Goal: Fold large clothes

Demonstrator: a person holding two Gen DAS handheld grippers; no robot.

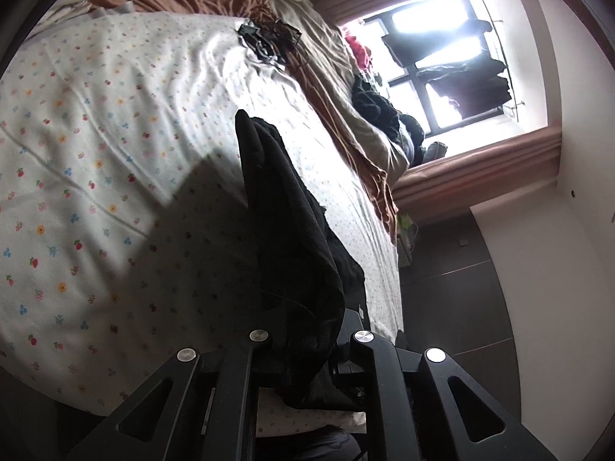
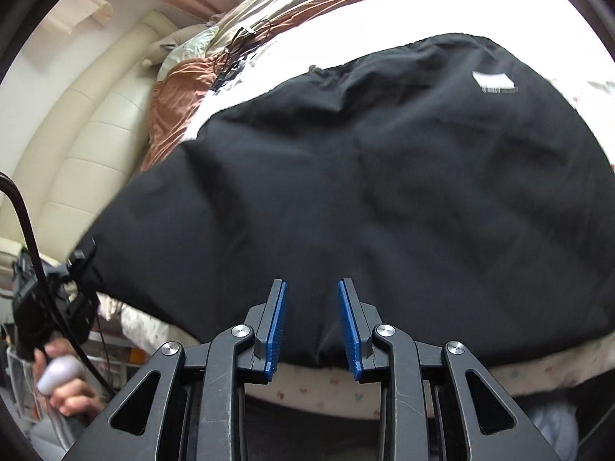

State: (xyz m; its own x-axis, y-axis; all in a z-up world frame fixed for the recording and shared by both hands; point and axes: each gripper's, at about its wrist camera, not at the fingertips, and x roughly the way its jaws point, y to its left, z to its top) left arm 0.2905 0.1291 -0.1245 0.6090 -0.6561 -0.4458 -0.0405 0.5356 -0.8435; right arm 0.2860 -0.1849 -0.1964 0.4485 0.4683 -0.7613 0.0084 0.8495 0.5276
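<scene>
A large black garment (image 2: 365,192) lies spread on the bed, with a white label (image 2: 494,82) near its far right. My right gripper (image 2: 312,292) is open, its blue pads (image 2: 277,326) over the garment's near edge, holding nothing. My left gripper (image 2: 82,265) shows at the left of the right wrist view, shut on the garment's left corner and lifting it. In the left wrist view the black cloth (image 1: 292,238) drapes between and over the fingers, hiding the fingertips.
The bed has a white flowered sheet (image 1: 96,153). A brown and beige duvet (image 1: 326,88) is bunched at the far side with black cables (image 1: 269,38) on it. A cream padded headboard (image 2: 88,146) stands left. A window (image 1: 446,61) and dark floor (image 1: 453,299) lie beyond.
</scene>
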